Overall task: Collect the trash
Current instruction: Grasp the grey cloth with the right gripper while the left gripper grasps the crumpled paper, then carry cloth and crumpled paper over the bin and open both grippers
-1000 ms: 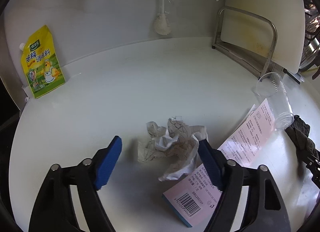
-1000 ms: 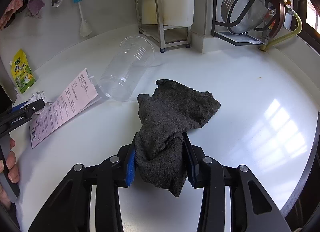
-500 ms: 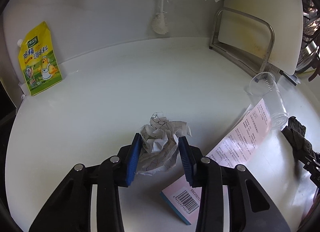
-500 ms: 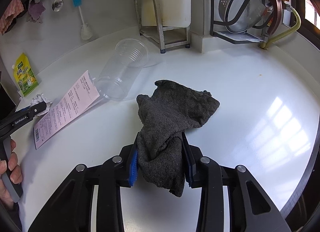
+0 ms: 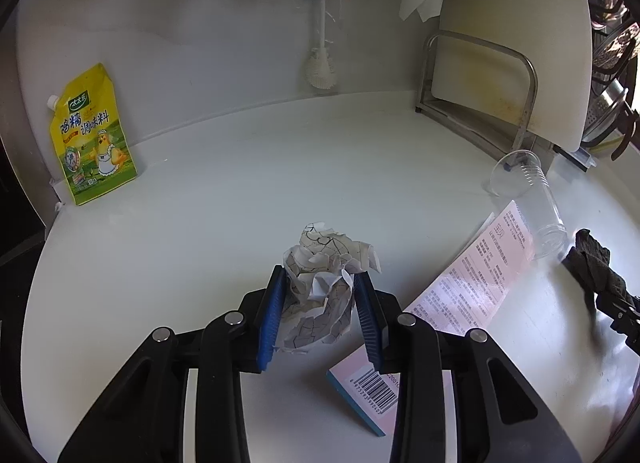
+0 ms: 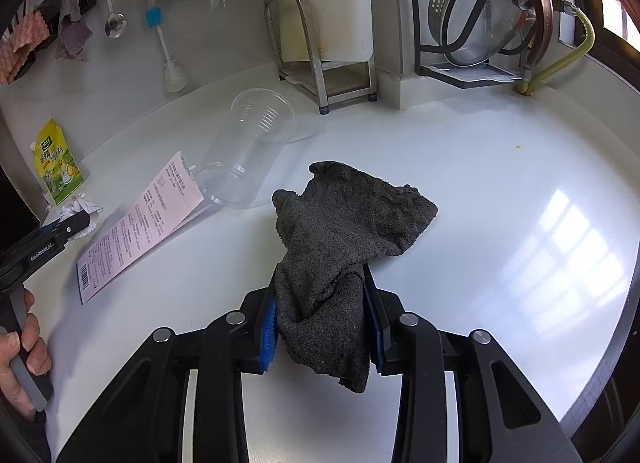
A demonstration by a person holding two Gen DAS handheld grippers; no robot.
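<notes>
Left gripper [image 5: 320,311]: its jaws had just squeezed shut on the crumpled paper [image 5: 324,287], near the middle of the counter [image 5: 240,191].
Right gripper [image 6: 320,323]: its jaws pinched the dark cloth [image 6: 344,231].
Done: 2 things grabbed, none binned yet.
Left: pink slip [image 5: 476,283] and clear cup [image 5: 532,199], far right.

Crumpled paper [image 5: 326,283]: white with thin black crackle lines. Rag [image 6: 344,247]: dark grey. Leaflet [image 5: 472,283]: pink, black print, barcode on white, blue edge. Seasoning pouch [image 5: 92,135]: yellow-green, cartoon chick. Cup [image 6: 248,147]: clear plastic. Brush [image 5: 322,35]: white, blue handle end. Counter [image 5: 200,223]: white. Gripper pads [image 5: 272,319]: blue on black.
</notes>
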